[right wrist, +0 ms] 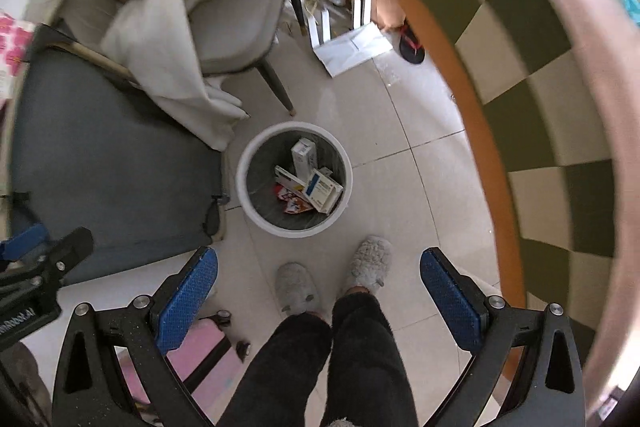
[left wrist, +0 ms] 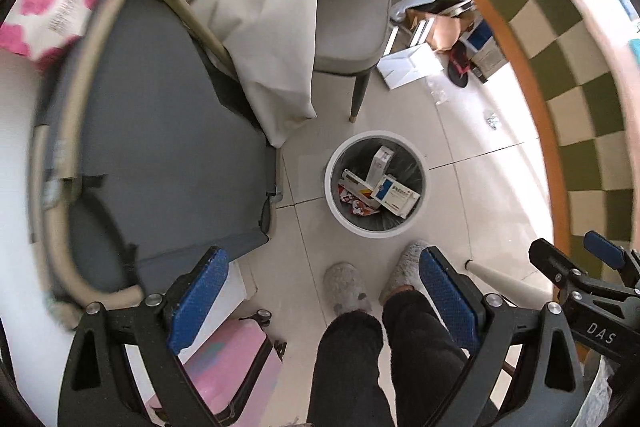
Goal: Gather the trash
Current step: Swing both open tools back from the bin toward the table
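Your left gripper (left wrist: 322,301) hangs above the tiled floor (left wrist: 472,211) with its blue pads spread wide and nothing between them. Your right gripper (right wrist: 318,297) is likewise wide and empty. Both look straight down at the white bin (right wrist: 294,179), which stands on the floor just ahead of your slippers (right wrist: 370,261), beside the grey mat (right wrist: 104,163) and near a chair leg (right wrist: 276,87). Inside the bin lie small cardboard boxes (right wrist: 320,189) and a red-and-white wrapper (right wrist: 294,205).
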The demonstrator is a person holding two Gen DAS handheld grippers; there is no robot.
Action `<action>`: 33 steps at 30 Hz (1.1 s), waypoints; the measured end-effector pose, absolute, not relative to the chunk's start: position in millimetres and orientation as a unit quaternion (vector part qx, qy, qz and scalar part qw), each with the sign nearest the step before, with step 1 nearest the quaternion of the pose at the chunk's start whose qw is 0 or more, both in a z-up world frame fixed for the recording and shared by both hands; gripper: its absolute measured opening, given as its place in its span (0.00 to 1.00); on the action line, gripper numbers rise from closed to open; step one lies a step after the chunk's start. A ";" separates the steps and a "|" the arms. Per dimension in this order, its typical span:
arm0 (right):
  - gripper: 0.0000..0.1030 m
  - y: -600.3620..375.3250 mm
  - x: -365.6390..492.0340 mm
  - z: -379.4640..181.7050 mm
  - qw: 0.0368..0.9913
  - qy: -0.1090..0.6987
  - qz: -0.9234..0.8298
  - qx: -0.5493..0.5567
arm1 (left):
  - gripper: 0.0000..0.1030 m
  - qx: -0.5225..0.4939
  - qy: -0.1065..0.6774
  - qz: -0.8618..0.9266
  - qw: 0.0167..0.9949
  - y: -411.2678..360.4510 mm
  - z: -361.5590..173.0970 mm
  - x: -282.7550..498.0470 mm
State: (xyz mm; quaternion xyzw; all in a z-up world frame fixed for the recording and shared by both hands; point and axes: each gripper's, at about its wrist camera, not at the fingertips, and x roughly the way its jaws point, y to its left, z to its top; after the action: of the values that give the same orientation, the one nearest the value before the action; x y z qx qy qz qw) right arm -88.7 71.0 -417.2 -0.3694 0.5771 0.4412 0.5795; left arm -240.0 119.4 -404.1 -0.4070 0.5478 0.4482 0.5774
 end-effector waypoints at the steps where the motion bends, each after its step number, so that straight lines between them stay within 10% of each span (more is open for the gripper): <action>1: 0.99 67.7 -90.2 -401.2 0.581 0.576 0.444 -0.366 | 0.95 -0.405 0.547 0.448 0.579 116.0 -394.4 -239.8; 18: 0.99 42.4 -12.3 -221.2 0.626 0.590 0.464 -0.212 | 0.95 -0.268 0.505 0.472 0.671 120.6 -218.8 -153.9; 33: 0.99 10.3 370.5 -234.6 0.737 0.625 0.245 -0.080 | 1.00 -0.092 0.553 0.319 0.764 173.2 -215.2 225.9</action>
State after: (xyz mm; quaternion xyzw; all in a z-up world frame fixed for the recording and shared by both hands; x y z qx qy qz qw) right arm 370.5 10.3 -234.6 -0.0800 0.6254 0.2447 0.7366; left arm 225.9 173.2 -215.2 -0.0919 0.5532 0.3193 0.7639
